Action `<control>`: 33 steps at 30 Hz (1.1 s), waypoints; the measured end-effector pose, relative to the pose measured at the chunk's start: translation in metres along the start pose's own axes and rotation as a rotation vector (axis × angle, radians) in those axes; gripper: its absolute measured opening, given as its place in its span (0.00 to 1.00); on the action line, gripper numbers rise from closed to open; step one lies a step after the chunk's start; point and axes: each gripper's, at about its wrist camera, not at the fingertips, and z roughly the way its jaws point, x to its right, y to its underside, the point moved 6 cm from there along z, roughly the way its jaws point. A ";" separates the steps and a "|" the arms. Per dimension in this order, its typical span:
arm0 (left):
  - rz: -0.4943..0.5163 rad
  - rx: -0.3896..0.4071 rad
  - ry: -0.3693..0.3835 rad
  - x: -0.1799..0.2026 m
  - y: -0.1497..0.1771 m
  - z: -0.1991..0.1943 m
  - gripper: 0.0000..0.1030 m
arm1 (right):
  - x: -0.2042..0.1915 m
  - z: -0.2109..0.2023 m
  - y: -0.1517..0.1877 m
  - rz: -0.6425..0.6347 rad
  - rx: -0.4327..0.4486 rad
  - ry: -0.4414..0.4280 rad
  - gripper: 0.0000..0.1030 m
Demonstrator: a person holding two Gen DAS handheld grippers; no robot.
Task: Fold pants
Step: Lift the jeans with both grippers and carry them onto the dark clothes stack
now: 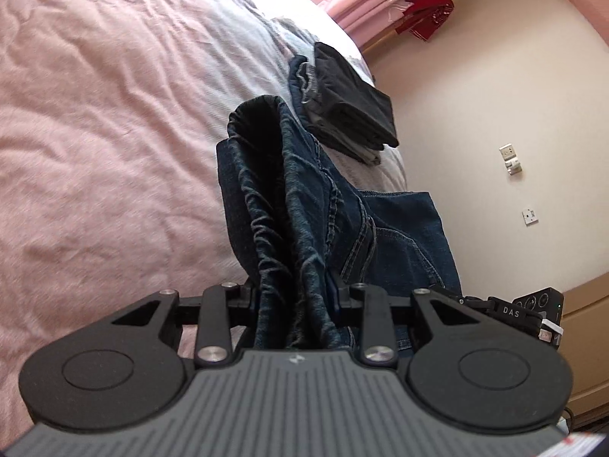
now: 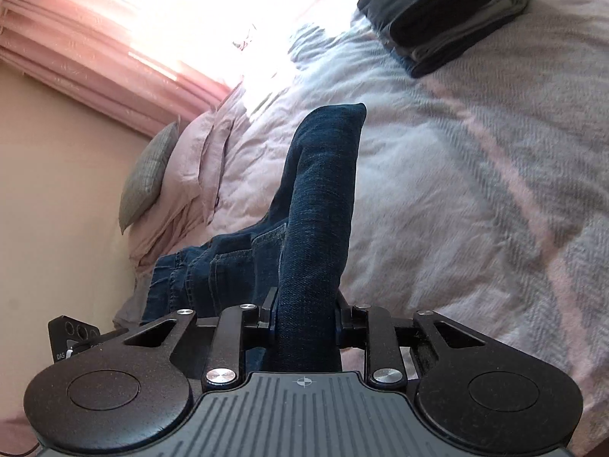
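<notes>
Left tongs (image 1: 297, 289): clamped on a bunched, gathered part of the jeans (image 1: 289, 198), looks like the elastic waist end; fabric fills the gap between the pads.
Right tongs (image 2: 304, 312): clamped on a smoother roll of the same jeans (image 2: 319, 198), likely a leg end; cloth stands up past the jaws.
Jaw motion: both figures have fallen and now sit level, so the grips read as settled on denim.
Jeans: slung between the two tongs, held off the bed (image 1: 95, 133); the loose middle with pocket stitching sags toward the bed's side edge.
Why held so: my guess, two ends pinched so the garment can be spread or doubled over in the air, then laid flat.
Near edge: bed edge runs just beside the hanging denim, wall (image 1: 495, 114) beyond it; risk of cloth sliding off that side.
Open room: wide bare stretch of pink cover on the left wrist view; striped blanket (image 2: 475, 190) bare in the right wrist view. Plenty of space to lay down.
Far: folded stack (image 2: 441, 11) of dark and grey garments, well apart from the jeans; keep clear of it.
Farther: pillow (image 2: 148, 175), pink curtain (image 2: 76, 45), bright window.
</notes>
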 end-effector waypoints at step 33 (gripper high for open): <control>0.077 0.201 -0.017 0.218 -0.356 0.382 0.26 | 0.170 0.024 -0.562 -0.180 0.125 -0.078 0.22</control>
